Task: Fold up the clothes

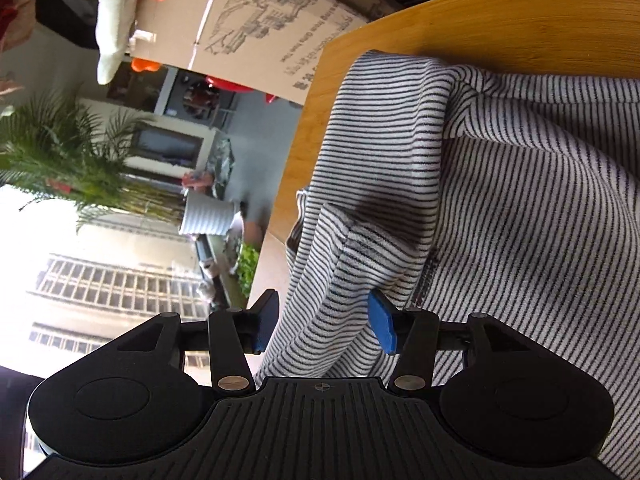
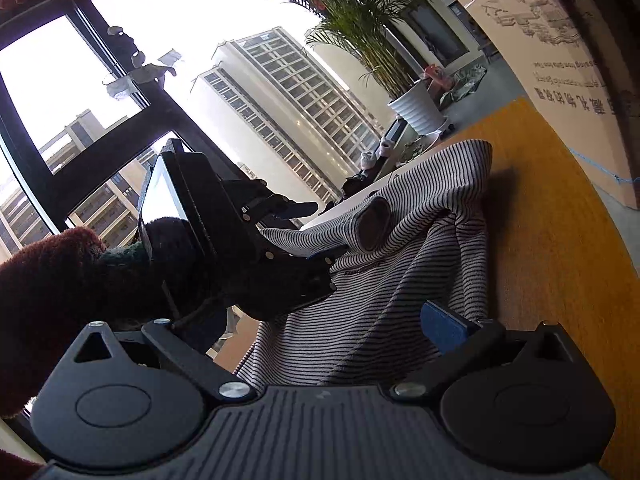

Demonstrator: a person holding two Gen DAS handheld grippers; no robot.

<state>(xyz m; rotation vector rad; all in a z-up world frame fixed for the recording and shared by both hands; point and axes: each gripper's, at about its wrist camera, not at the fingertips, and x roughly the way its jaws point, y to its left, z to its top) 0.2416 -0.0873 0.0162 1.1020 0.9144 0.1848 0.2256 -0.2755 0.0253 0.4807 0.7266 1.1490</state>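
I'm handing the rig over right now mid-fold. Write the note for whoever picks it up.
Left tongs: open, striped shirt fabric bunched between the pads, not clamped.
Right tongs: open, shirt hem between them, no grip.
Shirt lies rumpled on the wooden table, one sleeve lifted near the left tongs.
Done: no neat fold visible.
Left: grip, flatten, fold sleeves and body.

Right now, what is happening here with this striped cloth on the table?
A person holding a tool in each hand is folding a striped shirt on a wooden table. The left tool has its fingers apart on either side of a bunched fold, not closed on it. In the right wrist view, the right tool also looks open, with fabric running between its fingers. The shirt is rumpled and partly lifted, not yet folded.
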